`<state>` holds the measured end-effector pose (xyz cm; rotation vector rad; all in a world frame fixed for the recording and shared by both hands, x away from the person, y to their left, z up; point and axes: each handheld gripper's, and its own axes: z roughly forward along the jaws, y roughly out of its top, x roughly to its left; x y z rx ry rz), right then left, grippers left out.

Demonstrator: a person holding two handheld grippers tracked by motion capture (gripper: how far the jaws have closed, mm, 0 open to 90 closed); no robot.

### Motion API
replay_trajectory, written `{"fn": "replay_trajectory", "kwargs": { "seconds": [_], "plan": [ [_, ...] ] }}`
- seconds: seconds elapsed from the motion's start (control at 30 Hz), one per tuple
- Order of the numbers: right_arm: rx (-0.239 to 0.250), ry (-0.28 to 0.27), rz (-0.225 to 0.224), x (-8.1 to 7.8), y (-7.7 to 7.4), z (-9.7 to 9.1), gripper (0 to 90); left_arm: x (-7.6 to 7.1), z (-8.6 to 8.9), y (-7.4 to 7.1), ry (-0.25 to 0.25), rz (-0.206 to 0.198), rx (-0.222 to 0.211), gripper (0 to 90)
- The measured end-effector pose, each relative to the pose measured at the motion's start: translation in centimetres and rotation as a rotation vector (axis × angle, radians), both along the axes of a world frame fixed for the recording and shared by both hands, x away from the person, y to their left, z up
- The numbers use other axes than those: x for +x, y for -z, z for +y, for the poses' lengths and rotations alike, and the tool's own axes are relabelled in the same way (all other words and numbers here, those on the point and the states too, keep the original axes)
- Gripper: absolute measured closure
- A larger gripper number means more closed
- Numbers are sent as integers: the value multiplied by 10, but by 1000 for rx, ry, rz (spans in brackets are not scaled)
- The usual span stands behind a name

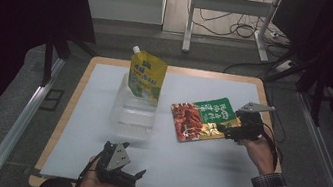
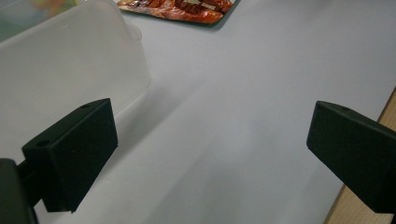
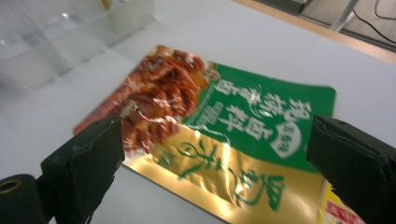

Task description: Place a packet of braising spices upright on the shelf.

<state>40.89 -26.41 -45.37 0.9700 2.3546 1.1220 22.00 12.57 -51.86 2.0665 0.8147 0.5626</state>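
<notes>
Both jaws of the right claw [image 3: 215, 172] seemingly straddle the green packet's [image 3: 243, 135] near edge.

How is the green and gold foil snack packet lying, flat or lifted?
Flat. The green and gold foil snack packet lies face-up on the white tabletop, between the open right gripper jaws.

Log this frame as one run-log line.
right gripper: open, at edge of sauce packet | left gripper: open, idle near table front | yellow spout pouch: in clear box
</notes>
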Motion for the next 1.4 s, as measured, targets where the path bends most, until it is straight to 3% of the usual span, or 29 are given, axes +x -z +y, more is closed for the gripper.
{"fn": "replay_trajectory", "kwargs": {
  "seconds": [0.27, 0.6, 1.17, 1.4],
  "plan": [
    [-11, 58, 27, 2, 24, -21, 42, 0, 0, 0, 3, 0, 11, 18],
    [-41, 90, 58, 9, 50, -31, 36, 0, -1, 1, 8, -1, 17, 18],
    [13, 76, 81, 10, 55, -24, 30, 0, -2, 1, 15, -1, 30, 18],
    [87, 77, 96, 9, 50, -25, 29, 0, -2, 1, 16, -2, 32, 18]
  ]
}}
